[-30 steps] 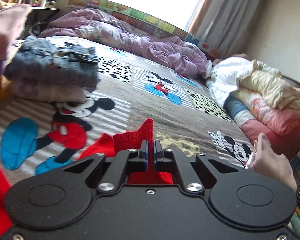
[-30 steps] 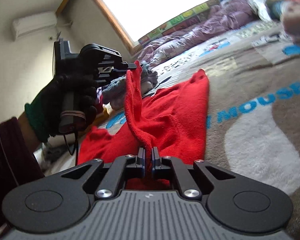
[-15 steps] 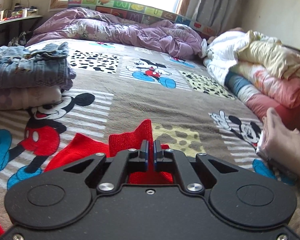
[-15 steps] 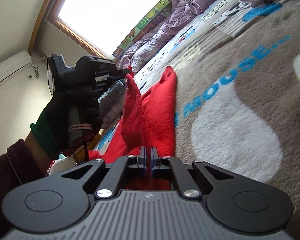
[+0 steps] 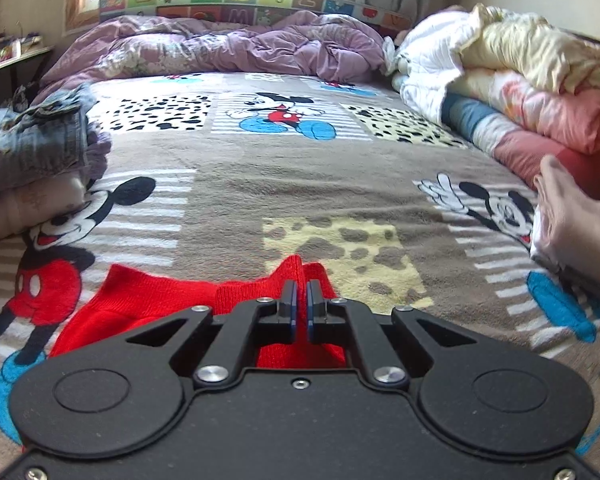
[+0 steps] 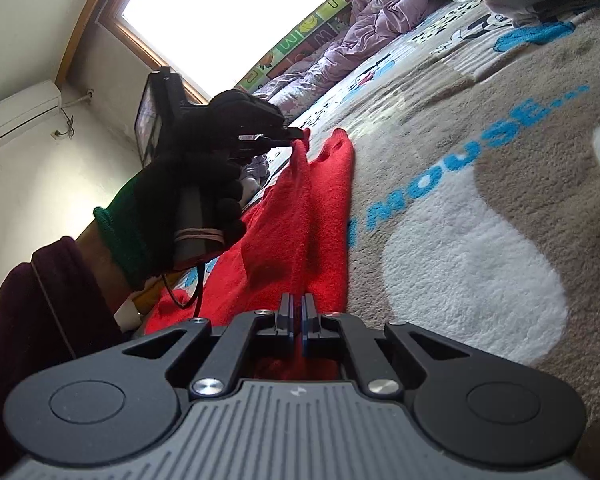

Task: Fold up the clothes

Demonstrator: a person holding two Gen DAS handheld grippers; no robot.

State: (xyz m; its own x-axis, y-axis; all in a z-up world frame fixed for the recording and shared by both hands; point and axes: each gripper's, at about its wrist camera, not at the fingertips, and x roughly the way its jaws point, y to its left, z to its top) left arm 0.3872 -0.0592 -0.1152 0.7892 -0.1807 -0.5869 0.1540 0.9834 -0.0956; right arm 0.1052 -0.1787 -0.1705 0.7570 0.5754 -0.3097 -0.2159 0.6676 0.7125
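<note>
A red knitted garment [image 5: 148, 300] lies on the cartoon-print blanket [image 5: 300, 184], low in the left wrist view. My left gripper [image 5: 300, 286] is shut on a raised corner of it. In the right wrist view the same red garment [image 6: 300, 216] stretches from my right gripper [image 6: 296, 300], shut on its near edge, up to the left gripper [image 6: 300, 133], held by a black-gloved hand [image 6: 188, 184]. The cloth between the two grips stands up as a fold above the part lying flat.
Folded jeans [image 5: 32, 140] sit on a pale folded piece at the left. A purple duvet [image 5: 220, 48] lies along the headboard. Rolled quilts [image 5: 520, 92] pile at the right. A bare hand [image 5: 572, 216] rests on the blanket at the right edge.
My left gripper has carried its red corner forward and lower over the bed, so the jeans slid towards the left edge. The right wrist view has rolled; both grips stay closed.
</note>
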